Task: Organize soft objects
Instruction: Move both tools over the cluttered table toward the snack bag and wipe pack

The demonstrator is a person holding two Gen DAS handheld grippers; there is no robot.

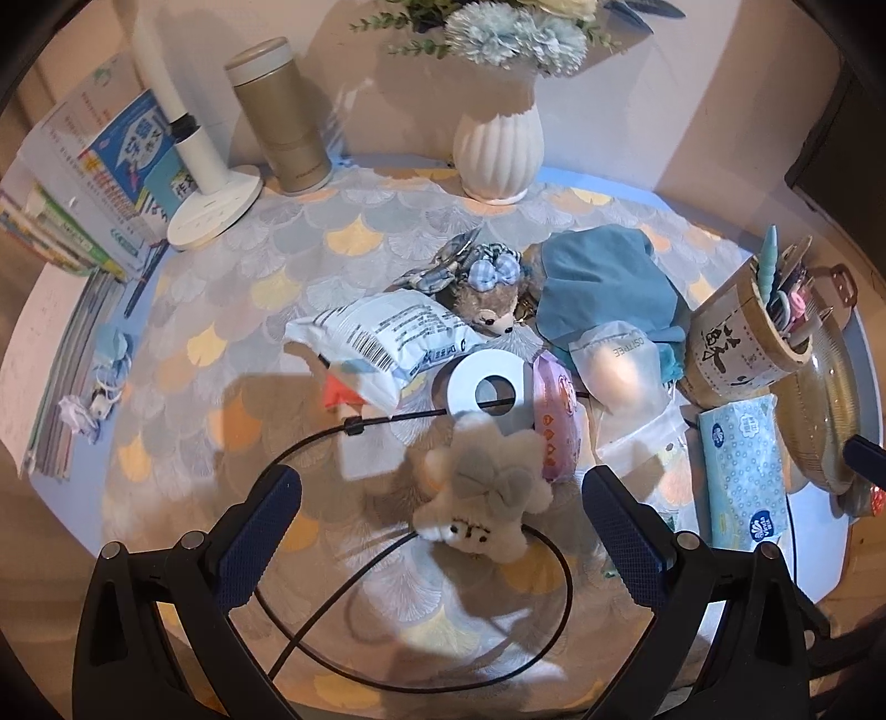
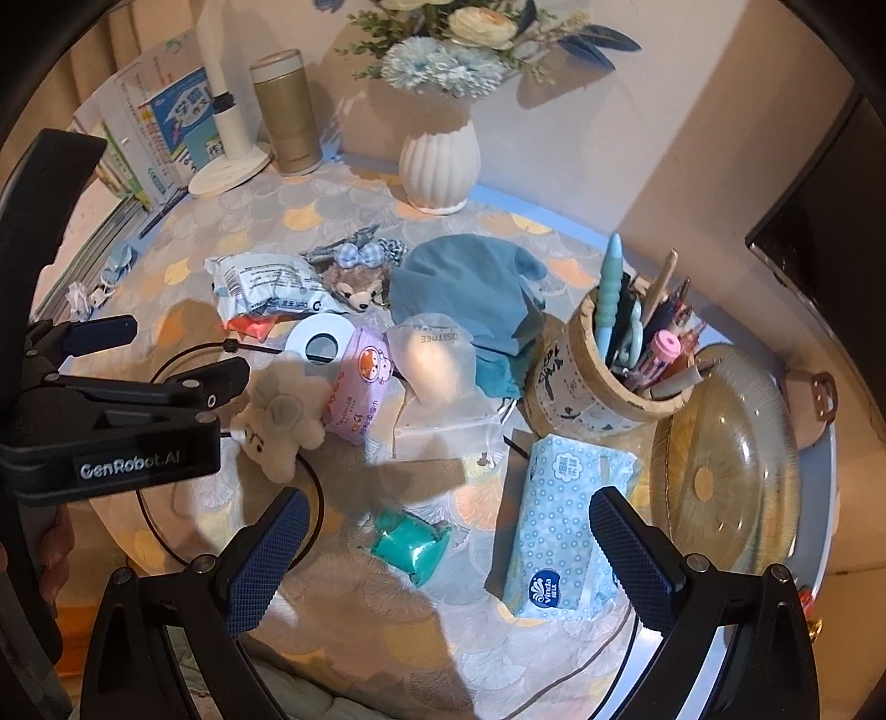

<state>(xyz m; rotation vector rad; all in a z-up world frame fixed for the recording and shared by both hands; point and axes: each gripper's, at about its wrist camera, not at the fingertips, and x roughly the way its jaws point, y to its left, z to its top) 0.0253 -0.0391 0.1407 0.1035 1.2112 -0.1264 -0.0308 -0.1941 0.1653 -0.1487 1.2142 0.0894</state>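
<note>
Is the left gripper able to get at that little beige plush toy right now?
Probably yes. The left gripper is open with the beige plush toy lying between and just ahead of its fingers; nothing blocks it, only a thin black cable running under the toy.

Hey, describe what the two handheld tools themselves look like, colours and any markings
Both are black plastic frames with silver screws. The right tool and left tool each carry two dark blue pads with a fine knurled grid. From the right wrist view, the left tool's side bears white "GenRobot.AI" lettering.

The flowers (image 1: 515, 33) are cut off by the top edge in both views, and print on the books (image 1: 133, 160) at the table's far left corner is unreadable.
</note>
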